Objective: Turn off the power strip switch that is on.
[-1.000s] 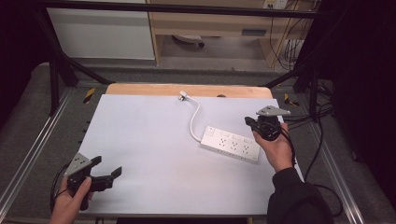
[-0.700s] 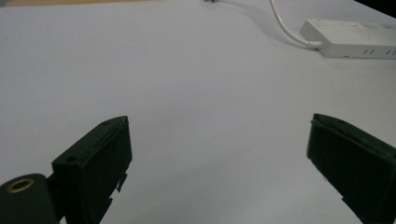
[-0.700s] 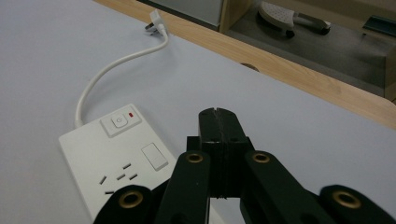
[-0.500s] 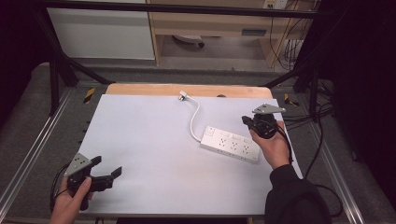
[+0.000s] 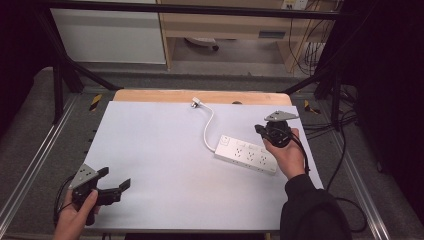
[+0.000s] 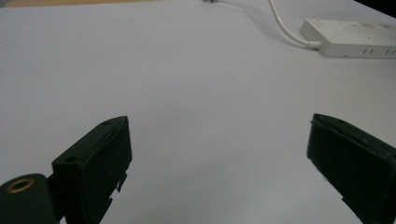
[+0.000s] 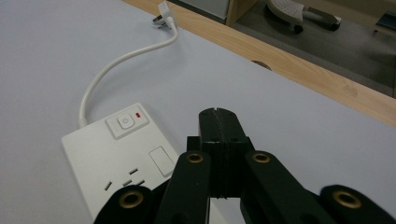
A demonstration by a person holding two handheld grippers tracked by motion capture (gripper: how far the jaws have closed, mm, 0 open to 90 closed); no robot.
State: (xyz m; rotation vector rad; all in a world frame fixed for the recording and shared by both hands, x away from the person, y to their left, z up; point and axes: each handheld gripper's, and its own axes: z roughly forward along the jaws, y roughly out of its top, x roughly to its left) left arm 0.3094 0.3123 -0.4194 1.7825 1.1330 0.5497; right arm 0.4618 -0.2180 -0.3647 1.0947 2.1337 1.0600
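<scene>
While a person holds a black two-jaw gripper in each hand, a pale grey rectangular table top (image 5: 165, 150) carries a white plastic power strip (image 5: 246, 153).

Its white cable (image 5: 208, 129) curves to a plug (image 5: 196, 104) near the wooden far edge. Left gripper (image 5: 116, 188), near corner, jaws spread wide, holding nothing. Right gripper (image 7: 218, 122), just above the strip's switch end, jaws pressed together, empty.

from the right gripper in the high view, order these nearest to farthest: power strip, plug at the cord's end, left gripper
From the right gripper:
1. power strip, just beside and below it.
2. plug, at the table's far edge, to its left.
3. left gripper, at the near left corner.
</scene>
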